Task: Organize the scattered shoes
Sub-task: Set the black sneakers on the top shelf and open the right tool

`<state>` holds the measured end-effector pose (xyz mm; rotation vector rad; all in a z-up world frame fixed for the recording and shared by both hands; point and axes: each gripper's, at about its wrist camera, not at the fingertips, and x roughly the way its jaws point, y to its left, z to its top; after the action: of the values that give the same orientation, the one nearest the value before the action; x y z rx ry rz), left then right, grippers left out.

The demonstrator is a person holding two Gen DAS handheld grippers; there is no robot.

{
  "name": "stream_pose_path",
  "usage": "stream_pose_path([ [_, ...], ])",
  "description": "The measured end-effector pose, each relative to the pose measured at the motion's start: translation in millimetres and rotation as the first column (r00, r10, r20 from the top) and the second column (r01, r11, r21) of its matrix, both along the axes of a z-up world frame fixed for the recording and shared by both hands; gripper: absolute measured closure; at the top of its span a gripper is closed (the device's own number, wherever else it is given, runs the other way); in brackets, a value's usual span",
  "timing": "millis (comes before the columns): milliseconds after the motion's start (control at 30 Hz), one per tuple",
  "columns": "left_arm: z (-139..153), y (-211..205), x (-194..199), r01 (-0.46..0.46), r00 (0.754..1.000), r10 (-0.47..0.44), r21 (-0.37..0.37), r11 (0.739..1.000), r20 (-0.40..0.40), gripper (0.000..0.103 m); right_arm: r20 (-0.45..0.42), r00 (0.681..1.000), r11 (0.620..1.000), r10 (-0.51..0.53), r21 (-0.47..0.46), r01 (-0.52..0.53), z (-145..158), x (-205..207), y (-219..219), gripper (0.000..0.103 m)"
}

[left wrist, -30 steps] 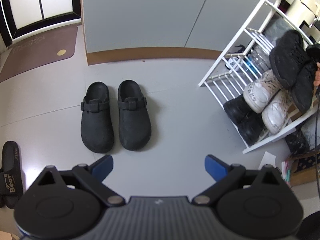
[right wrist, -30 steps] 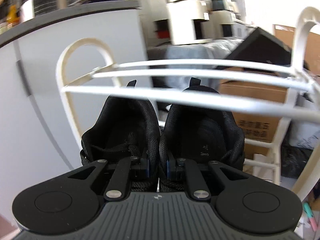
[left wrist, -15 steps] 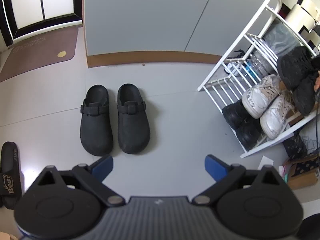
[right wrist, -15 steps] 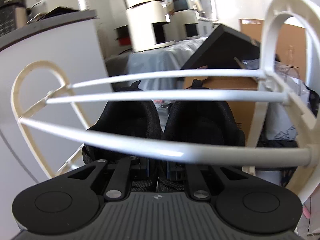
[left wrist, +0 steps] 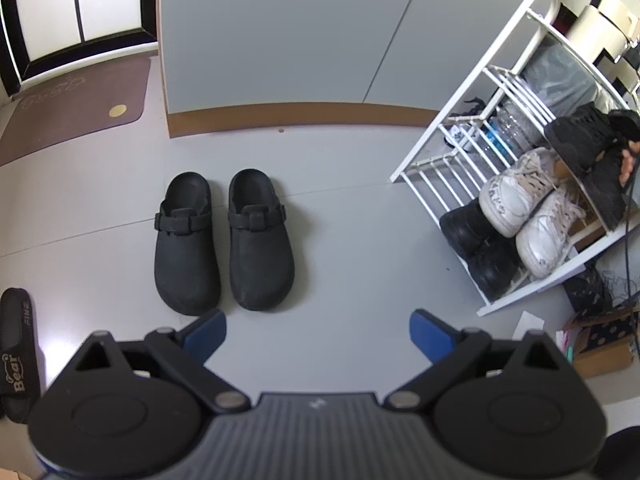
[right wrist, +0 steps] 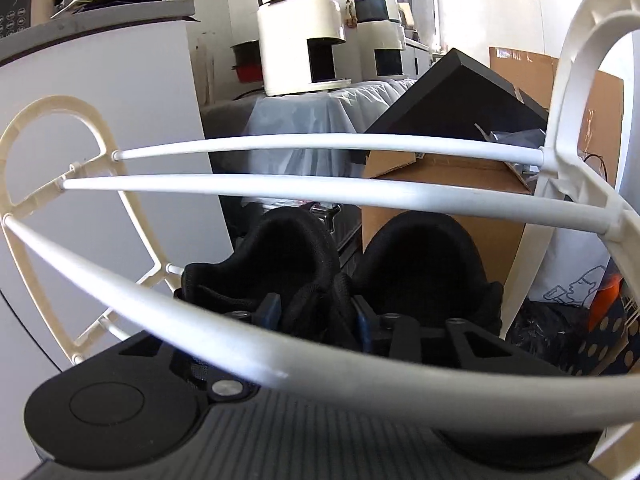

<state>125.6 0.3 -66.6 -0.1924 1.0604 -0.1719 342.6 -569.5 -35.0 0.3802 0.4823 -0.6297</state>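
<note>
A pair of black sneakers (right wrist: pixel 288 248) stands on a shelf of the white shoe rack (right wrist: pixel 320 188), under its top bars. My right gripper (right wrist: pixel 318 316) is behind their heels. Its jaws are opening, the two inner collars still lie between them, and the pads no longer press. In the left wrist view the same sneakers (left wrist: pixel 580 140) sit high on the rack (left wrist: pixel 404 168), above white sneakers (left wrist: pixel 516 196) and black shoes (left wrist: pixel 476 248). Two black clogs (left wrist: pixel 224 236) stand side by side on the floor, just beyond my left gripper (left wrist: pixel 318 330), which is open and holds nothing.
A black slipper (left wrist: pixel 18 352) lies at the left edge. A brown doormat (left wrist: pixel 76 108) is by the door, a grey panel behind the clogs. Cardboard boxes (left wrist: pixel 600 344) and bags crowd the rack's right side. A cardboard box (right wrist: pixel 440 184) stands behind the rack.
My right gripper carried the black sneakers in under the rack's top bars and lower, then its jaws parted from the collars. The left gripper and the clogs stayed put.
</note>
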Motion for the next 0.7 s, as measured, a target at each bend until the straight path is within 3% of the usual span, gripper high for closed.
stream_pose_path([
  [33,2,0,0,-0.001,1.0,0.001,-0.002,1.0,0.004,0.004,0.017,1.0,1.0,-0.002,0.016,0.001,3,-3,1,0.036],
  [67,3,0,-1,-0.003,1.0,0.003,-0.004,1.0,0.009,0.004,0.021,1.0,1.0,-0.003,0.021,0.002,4,-3,0,0.034],
  [400,18,12,-7,-0.028,0.998,0.028,-0.008,1.0,0.048,0.004,0.031,0.997,0.998,0.063,0.005,-0.064,26,-32,23,0.032],
  [700,35,32,-22,-0.068,0.993,0.069,-0.019,0.998,0.091,0.004,0.052,0.958,0.96,0.281,-0.019,-0.28,53,-73,50,0.029],
])
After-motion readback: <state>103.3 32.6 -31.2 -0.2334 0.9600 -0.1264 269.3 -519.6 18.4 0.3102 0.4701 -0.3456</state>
